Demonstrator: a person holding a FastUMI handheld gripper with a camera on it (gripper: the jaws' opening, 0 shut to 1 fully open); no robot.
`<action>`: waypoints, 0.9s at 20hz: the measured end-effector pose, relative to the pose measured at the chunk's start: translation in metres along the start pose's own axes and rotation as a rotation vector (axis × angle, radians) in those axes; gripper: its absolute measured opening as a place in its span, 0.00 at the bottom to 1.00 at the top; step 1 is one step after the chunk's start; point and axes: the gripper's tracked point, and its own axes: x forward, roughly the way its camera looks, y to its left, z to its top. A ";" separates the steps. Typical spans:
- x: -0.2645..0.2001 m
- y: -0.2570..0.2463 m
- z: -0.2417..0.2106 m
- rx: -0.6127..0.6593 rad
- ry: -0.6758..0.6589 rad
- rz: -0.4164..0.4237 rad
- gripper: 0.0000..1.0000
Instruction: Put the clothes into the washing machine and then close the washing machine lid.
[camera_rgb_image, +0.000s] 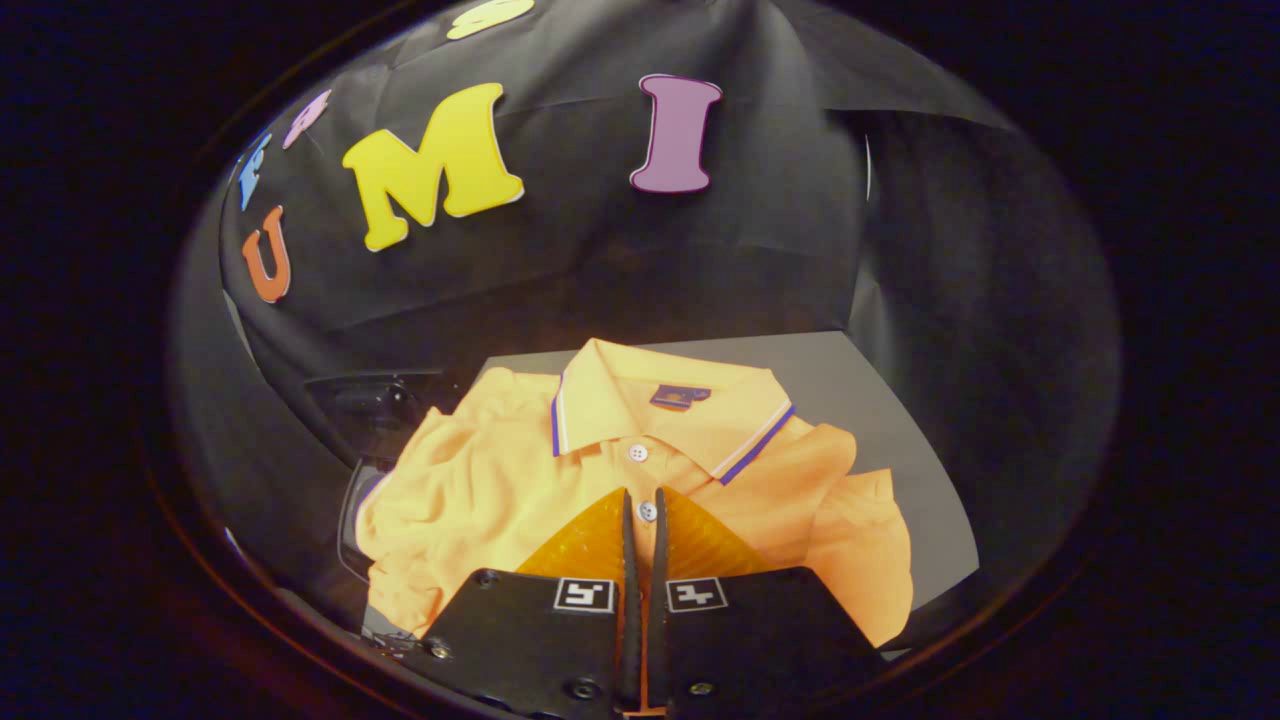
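Observation:
An orange polo shirt (500, 480) with a blue-and-white trimmed collar lies rumpled just ahead of and under my fingers, on a grey table (880, 400). My gripper (642, 497) is shut on the shirt's button placket. Orange fabric shows all along the thin slit between the two fingers, and a white button sits right at the tips. The shirt's folds gather toward the fingers. Its left sleeve hangs over a dark, glossy machine part (370, 410) left of the table, which I take for the washing machine. That part is too dim for me to tell the lid from the opening.
The black cloth wall of the booth stands close behind the table and wraps around on the right. The grey table's bare part stretches beyond the collar and to the shirt's right, ending in an edge near the right sleeve.

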 end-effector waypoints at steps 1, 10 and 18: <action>-0.008 0.008 0.006 0.018 -0.021 0.021 0.06; -0.083 0.071 0.041 0.085 -0.171 0.148 0.06; -0.148 0.168 0.071 0.041 -0.272 0.269 0.06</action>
